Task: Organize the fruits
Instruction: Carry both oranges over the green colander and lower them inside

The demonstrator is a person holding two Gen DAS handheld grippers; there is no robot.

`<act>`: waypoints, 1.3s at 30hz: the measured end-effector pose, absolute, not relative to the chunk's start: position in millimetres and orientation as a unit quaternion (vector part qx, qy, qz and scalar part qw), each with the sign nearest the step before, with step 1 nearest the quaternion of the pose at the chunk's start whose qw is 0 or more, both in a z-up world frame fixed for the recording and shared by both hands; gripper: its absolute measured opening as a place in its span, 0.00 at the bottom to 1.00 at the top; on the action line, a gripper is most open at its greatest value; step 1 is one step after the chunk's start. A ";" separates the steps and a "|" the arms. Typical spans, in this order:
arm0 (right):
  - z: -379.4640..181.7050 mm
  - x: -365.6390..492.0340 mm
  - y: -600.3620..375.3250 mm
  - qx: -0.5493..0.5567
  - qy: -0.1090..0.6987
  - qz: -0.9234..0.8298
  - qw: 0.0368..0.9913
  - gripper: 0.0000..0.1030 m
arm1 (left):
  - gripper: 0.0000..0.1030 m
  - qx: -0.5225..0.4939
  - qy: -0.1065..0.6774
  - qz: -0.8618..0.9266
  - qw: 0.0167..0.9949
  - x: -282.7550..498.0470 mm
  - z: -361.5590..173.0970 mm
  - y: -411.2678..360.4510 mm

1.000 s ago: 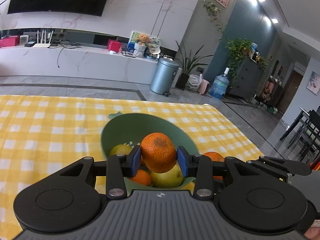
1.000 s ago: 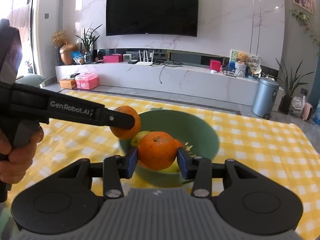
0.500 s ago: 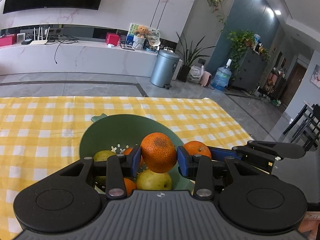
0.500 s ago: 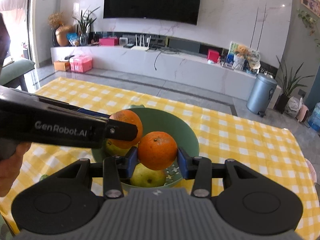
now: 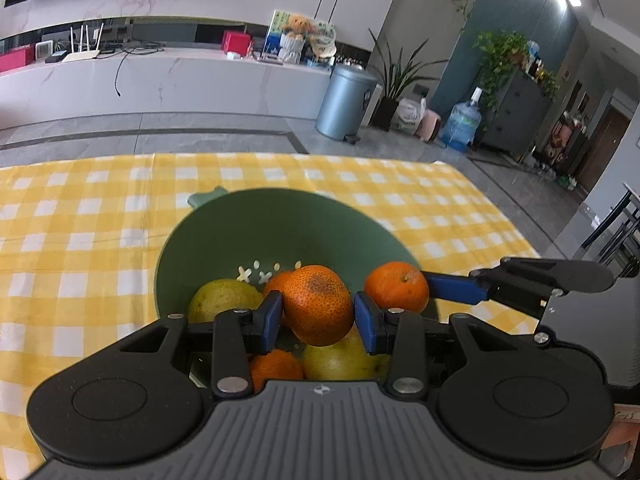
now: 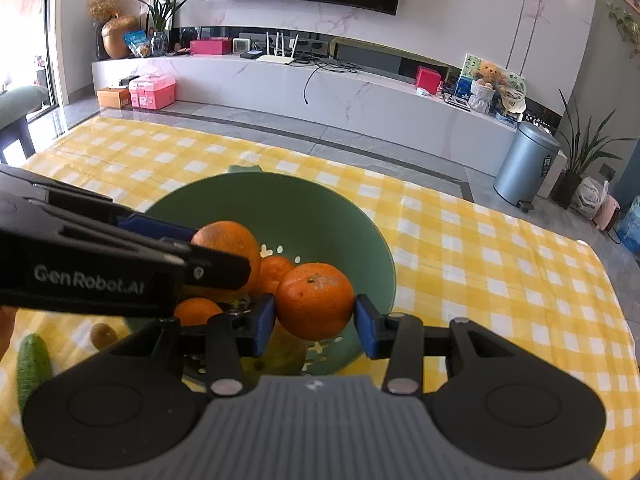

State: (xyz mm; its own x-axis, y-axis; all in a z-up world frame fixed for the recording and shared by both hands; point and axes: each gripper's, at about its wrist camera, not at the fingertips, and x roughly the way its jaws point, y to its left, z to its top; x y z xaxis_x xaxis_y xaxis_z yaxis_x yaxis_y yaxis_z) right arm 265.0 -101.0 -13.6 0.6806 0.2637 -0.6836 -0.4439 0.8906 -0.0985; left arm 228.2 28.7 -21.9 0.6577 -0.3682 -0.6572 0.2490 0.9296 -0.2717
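Both grippers hold one orange each above the green bowl on the table.

The left gripper (image 5: 318,316) has its blue fingers (image 5: 270,320) clamped on a speckled orange (image 5: 318,304), held over the near part of the green bowl (image 5: 280,228). The right gripper (image 6: 315,320) has its fingers clamped on a second orange (image 6: 314,300), positioned over the bowl's right-hand rim in the right wrist view. The two held oranges hang side by side, close together. Inside the bowl lie two yellow-green fruits (image 5: 222,298) and smaller oranges (image 5: 276,366); star-shaped drain holes (image 5: 252,274) show in its floor. The bowl stands on a yellow checked cloth (image 5: 80,240) covering the table. A green cucumber (image 6: 32,364) and a small brown fruit (image 6: 103,334) lie on the cloth beside the bowl, near the table's front edge.
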 end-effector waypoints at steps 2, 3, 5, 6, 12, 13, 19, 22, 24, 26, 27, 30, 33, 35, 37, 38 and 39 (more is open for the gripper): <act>-18.1 268.4 -99.9 -0.129 0.350 0.198 0.907 0.39 | 0.42 -0.076 0.381 -0.169 0.906 230.3 -25.6 27.2; -20.3 269.4 -99.6 -0.130 0.350 0.199 0.906 0.39 | 0.42 -0.075 0.385 -0.170 0.904 231.2 -27.4 26.4; -24.5 270.3 -97.7 -0.136 0.347 0.201 0.906 0.39 | 0.43 -0.073 0.388 -0.170 0.903 231.6 -30.3 25.5; -24.9 269.8 -96.6 -0.139 0.343 0.201 0.907 0.39 | 0.43 -0.072 0.386 -0.171 0.904 231.0 -30.4 25.6; -25.7 270.5 -98.1 -0.138 0.339 0.200 0.909 0.39 | 0.44 -0.077 0.393 -0.160 0.902 232.7 -33.0 29.7; -25.8 270.6 -98.4 -0.136 0.339 0.199 0.909 0.39 | 0.44 -0.077 0.394 -0.158 0.902 234.1 -34.3 29.4; -26.6 269.1 -96.6 -0.138 0.337 0.195 0.911 0.39 | 0.55 -0.060 0.378 -0.152 0.911 228.9 -31.3 29.3; -26.9 268.3 -97.1 -0.137 0.336 0.194 0.911 0.39 | 0.60 -0.059 0.371 -0.153 0.914 226.1 -28.2 30.5; -27.1 267.4 -98.0 -0.135 0.334 0.191 0.913 0.39 | 0.65 -0.059 0.366 -0.151 0.916 224.3 -24.9 33.0; -26.5 267.1 -98.6 -0.132 0.327 0.187 0.917 0.39 | 0.67 -0.057 0.362 -0.147 0.919 223.2 -20.4 34.1; -25.9 267.8 -98.9 -0.130 0.325 0.186 0.918 0.39 | 0.67 -0.059 0.360 -0.145 0.920 222.2 -18.5 36.1; -23.6 268.0 -100.6 -0.119 0.318 0.184 0.923 0.39 | 0.68 -0.068 0.353 -0.141 0.922 217.7 -9.8 43.5; -23.3 269.4 -98.5 -0.123 0.317 0.182 0.922 0.39 | 0.70 -0.073 0.350 -0.134 0.924 211.5 -3.5 52.4; -24.6 270.4 -96.5 -0.128 0.320 0.177 0.922 0.39 | 0.70 -0.074 0.355 -0.125 0.924 208.6 -0.8 58.3; -26.0 271.7 -96.6 -0.127 0.323 0.176 0.921 0.39 | 0.70 -0.074 0.363 -0.111 0.922 205.9 0.8 65.4; -26.9 272.7 -96.5 -0.126 0.325 0.176 0.921 0.39 | 0.70 -0.074 0.369 -0.101 0.921 204.7 0.8 70.0; -27.7 273.7 -96.6 -0.126 0.327 0.174 0.920 0.39 | 0.70 -0.076 0.373 -0.092 0.920 204.3 0.2 75.1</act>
